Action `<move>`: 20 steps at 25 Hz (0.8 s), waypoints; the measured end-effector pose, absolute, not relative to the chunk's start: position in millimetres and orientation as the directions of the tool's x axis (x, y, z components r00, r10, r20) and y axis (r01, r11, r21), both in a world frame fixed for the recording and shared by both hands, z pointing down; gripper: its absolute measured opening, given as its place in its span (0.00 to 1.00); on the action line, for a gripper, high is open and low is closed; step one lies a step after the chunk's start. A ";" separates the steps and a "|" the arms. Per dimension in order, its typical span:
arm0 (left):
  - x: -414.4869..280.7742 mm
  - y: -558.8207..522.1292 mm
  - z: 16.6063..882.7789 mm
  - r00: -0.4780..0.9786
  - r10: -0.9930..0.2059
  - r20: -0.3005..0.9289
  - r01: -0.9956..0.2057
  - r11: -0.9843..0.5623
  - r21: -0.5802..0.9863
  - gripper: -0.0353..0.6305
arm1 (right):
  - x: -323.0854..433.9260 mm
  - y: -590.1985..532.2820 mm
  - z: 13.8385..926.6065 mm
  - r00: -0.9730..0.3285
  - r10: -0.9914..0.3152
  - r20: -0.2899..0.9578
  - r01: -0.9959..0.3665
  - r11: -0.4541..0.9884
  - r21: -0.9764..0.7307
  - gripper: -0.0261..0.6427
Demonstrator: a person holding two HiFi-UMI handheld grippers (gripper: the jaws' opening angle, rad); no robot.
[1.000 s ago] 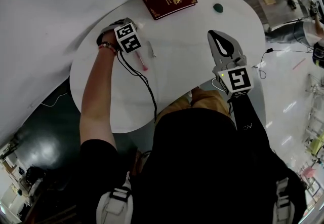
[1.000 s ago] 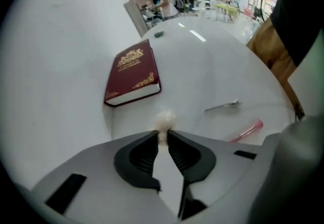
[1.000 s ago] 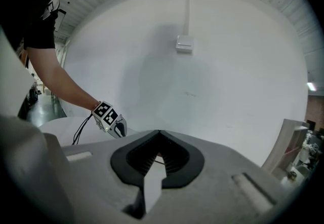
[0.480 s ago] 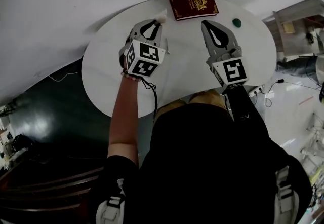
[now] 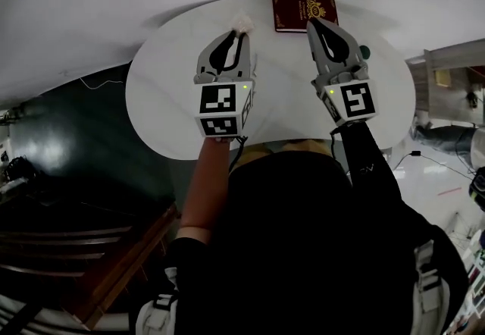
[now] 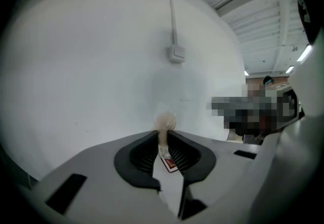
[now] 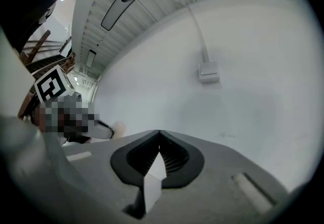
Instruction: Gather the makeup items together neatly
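Grip matters most: our left claw (image 6: 163, 136) is clamped on the makeup brush (image 6: 165, 121) by its thin stem, so we judge it best to carry it level and set it down gently beside the red case (image 5: 303, 10). Our right claw (image 7: 159, 133) is closed on nothing. The brush's fluffy head pokes just past the left tips, above the desk (image 5: 163, 98) and near the case.
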State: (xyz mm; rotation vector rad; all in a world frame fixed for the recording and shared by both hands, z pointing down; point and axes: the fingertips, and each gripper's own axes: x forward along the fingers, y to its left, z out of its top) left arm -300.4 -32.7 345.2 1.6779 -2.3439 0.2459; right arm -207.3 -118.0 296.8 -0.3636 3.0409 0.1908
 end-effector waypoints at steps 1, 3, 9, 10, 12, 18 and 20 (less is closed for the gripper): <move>-300.0 -32.5 343.9 -0.310 -0.904 0.294 -0.944 0.328 0.015 0.14 | -206.4 -116.9 297.5 -0.971 -0.223 -0.087 -0.232 0.967 0.108 0.05; -297.4 -33.7 341.9 -0.315 -0.904 0.288 -0.943 0.333 0.016 0.14 | -201.2 -119.8 307.3 -0.973 -0.225 -0.048 -0.229 0.967 0.110 0.05; -291.2 -34.5 350.7 -0.328 -0.894 0.306 -0.936 0.350 0.020 0.15 | -192.3 -124.5 305.6 -0.973 -0.225 -0.048 -0.229 0.968 0.099 0.05; -289.4 -35.4 349.8 -0.326 -0.895 0.304 -0.937 0.348 0.019 0.15 | -190.5 -126.0 306.8 -0.972 -0.230 -0.048 -0.233 0.967 0.098 0.05; -286.3 -36.8 346.8 -0.321 -0.900 0.296 -0.939 0.342 0.022 0.15 | -187.8 -127.5 310.5 -0.971 -0.236 -0.046 -0.239 0.966 0.097 0.05; -279.3 -41.6 356.3 -0.269 -0.907 0.325 -0.947 0.311 0.083 0.15 | -190.5 -122.9 309.7 -0.975 -0.216 -0.054 -0.221 0.970 0.104 0.05; -275.0 -44.9 369.6 -0.242 -0.903 0.355 -0.944 0.304 0.130 0.15 | -188.0 -124.6 313.1 -0.973 -0.227 -0.039 -0.230 0.968 0.102 0.05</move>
